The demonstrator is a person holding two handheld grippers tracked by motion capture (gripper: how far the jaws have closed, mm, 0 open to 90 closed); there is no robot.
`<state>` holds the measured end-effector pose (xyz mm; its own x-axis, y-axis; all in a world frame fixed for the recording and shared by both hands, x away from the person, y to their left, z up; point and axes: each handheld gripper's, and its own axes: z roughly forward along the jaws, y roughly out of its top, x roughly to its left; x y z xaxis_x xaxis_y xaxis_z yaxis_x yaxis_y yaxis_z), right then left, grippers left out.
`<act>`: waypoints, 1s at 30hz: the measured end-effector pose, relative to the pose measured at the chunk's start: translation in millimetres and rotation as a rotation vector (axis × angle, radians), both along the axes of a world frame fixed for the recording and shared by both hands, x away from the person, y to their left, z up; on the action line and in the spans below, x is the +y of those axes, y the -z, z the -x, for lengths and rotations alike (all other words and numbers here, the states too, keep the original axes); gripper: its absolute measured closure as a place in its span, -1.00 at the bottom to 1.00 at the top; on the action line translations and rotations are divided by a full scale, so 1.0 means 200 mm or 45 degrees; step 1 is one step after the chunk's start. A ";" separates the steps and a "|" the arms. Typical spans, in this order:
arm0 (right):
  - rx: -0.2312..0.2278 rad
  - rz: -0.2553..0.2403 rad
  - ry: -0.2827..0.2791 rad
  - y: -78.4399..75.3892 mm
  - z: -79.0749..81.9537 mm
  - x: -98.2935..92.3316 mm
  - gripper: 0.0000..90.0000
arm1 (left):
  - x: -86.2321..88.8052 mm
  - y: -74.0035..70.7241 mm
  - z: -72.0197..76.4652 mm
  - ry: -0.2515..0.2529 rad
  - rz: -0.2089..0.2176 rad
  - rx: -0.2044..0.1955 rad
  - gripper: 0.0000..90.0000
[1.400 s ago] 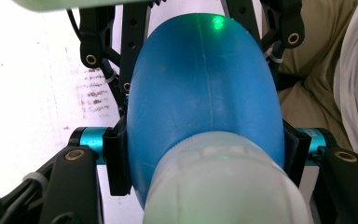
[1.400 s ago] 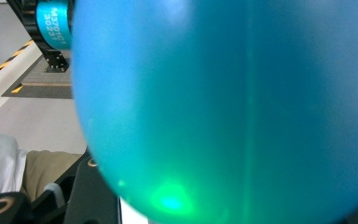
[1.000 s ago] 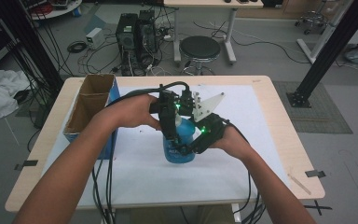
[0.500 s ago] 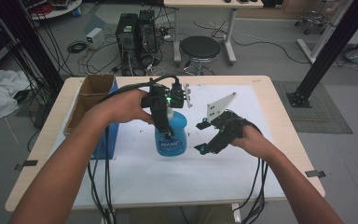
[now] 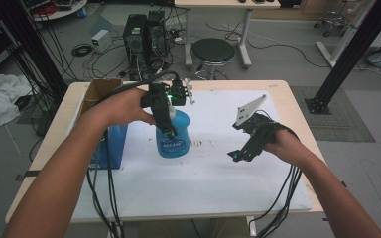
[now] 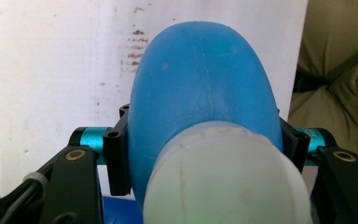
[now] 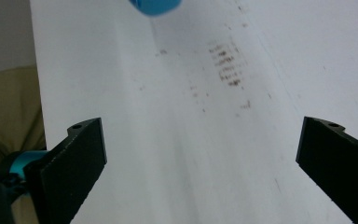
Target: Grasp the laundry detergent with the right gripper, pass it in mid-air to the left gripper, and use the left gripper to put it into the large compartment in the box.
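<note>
High view shows the left gripper (image 5: 167,120) squeezing the blue bottle (image 5: 172,139) from above, just under its white cap — jaws closed tight on both sides. The bottle sits upright near the middle of the tabletop (image 5: 218,188), closer to the far edge, on the white sheet (image 5: 213,173). The right gripper (image 5: 244,147) hangs wide open and holds nothing, well apart toward the right edge.

To do this well, I think: keep the squeeze firm, keep the bottle straight, move it slowly so it does not tip.

Count — 1 bottle, 2 grippers, 1 cardboard box (image 5: 99,91) at the far left corner.
</note>
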<state>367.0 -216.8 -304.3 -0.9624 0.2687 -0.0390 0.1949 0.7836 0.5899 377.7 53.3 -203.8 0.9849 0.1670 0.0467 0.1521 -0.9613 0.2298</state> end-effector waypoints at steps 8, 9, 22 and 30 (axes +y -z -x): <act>0.055 0.174 0.170 -0.05 -0.01 -0.24 -0.98 | 0.07 -0.09 -0.03 -0.068 -0.008 -0.038 -0.16; 0.063 0.181 0.201 -0.06 -0.01 -0.27 -0.98 | 0.07 -0.10 -0.03 -0.076 -0.004 -0.041 -0.16; 0.173 0.253 0.264 -0.07 -0.02 -0.43 -0.98 | 0.18 -0.25 -0.07 -0.170 0.032 -0.054 -0.16; 0.202 0.252 0.236 -0.05 -0.01 -0.42 -0.98 | 0.29 -0.34 -0.08 -0.237 0.049 -0.056 -0.16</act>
